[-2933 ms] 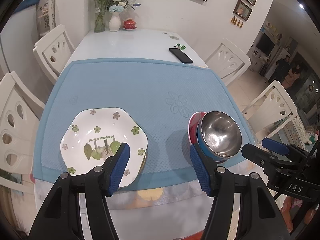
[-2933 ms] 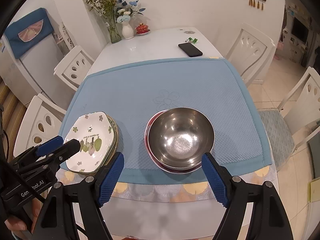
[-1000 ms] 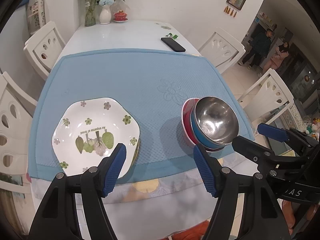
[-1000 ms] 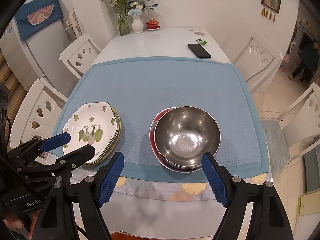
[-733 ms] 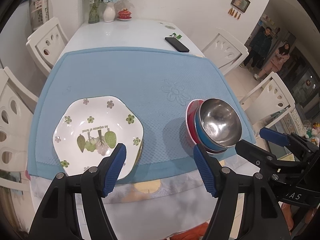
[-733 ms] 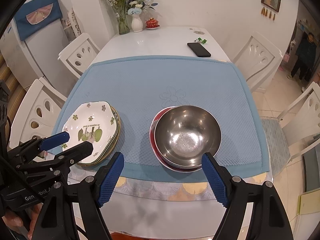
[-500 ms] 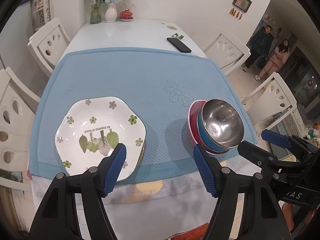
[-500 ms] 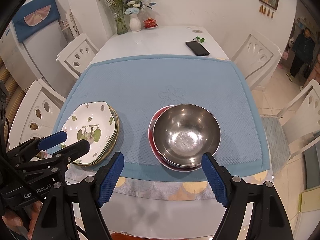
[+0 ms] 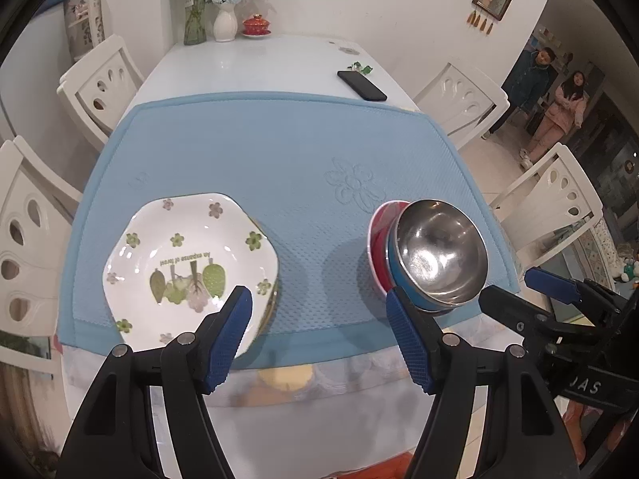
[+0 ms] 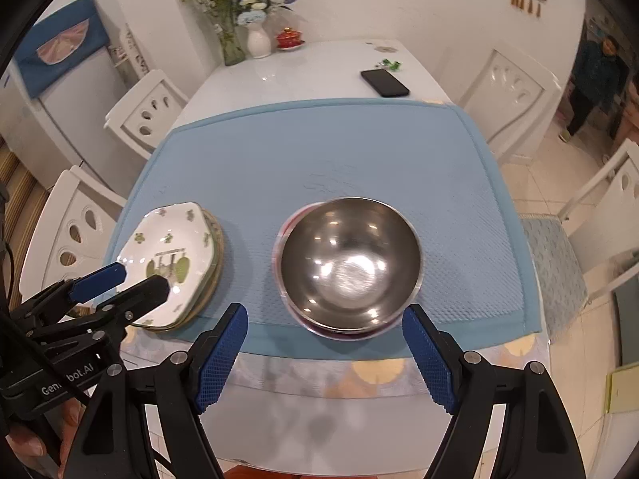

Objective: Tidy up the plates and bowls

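A white hexagonal plate with a leaf print tops a small stack of plates at the near left of the blue mat; it also shows in the right wrist view. A steel bowl sits nested in a blue bowl and a red one at the near right, and shows in the right wrist view. My left gripper is open and empty, above the table's front edge between both stacks. My right gripper is open and empty, just in front of the steel bowl.
A black phone lies beyond the mat. Vases of flowers and a red lidded cup stand at the far end. White chairs flank the table. Two people stand at the right doorway.
Both grippers have drifted slightly over the near table edge, the right one a little closer to the steel bowl. The stacks have not moved. Both grippers stay open.
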### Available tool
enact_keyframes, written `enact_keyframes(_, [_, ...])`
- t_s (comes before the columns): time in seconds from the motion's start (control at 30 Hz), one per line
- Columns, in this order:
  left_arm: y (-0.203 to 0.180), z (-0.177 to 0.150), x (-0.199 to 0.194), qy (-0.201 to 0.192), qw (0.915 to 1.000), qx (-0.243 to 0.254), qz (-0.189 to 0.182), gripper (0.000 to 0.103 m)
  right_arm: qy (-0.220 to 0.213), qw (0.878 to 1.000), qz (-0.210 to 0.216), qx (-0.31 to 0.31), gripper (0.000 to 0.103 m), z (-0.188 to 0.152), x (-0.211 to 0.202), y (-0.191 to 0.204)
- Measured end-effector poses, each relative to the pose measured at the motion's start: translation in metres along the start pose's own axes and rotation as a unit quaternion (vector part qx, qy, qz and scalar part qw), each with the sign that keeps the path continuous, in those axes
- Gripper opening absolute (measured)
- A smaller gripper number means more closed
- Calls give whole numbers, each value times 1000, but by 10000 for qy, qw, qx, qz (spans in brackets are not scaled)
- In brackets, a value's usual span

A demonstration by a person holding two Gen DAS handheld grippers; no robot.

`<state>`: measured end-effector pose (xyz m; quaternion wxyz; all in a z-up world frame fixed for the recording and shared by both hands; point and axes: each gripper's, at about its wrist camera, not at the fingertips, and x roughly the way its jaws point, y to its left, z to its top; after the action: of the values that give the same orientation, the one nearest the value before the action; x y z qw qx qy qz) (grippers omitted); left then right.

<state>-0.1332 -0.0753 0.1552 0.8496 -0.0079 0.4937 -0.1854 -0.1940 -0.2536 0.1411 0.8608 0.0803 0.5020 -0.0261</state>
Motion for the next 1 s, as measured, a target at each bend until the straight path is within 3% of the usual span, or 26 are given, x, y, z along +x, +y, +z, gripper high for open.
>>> enact_keyframes(0.43, [-18,18,5,90,9998,-167,58,68,87,9987,135,480,78,27,-6,-52])
enact_keyframes(0.7, [-22,21,18,244,9994,-202,123,68,338,9961,349,732,78,33,16,-79])
enact_keyframes(1.0, [-32,24,43,478,9978,-361,-279,68,699,9846,972,1272,78,29,47,-111])
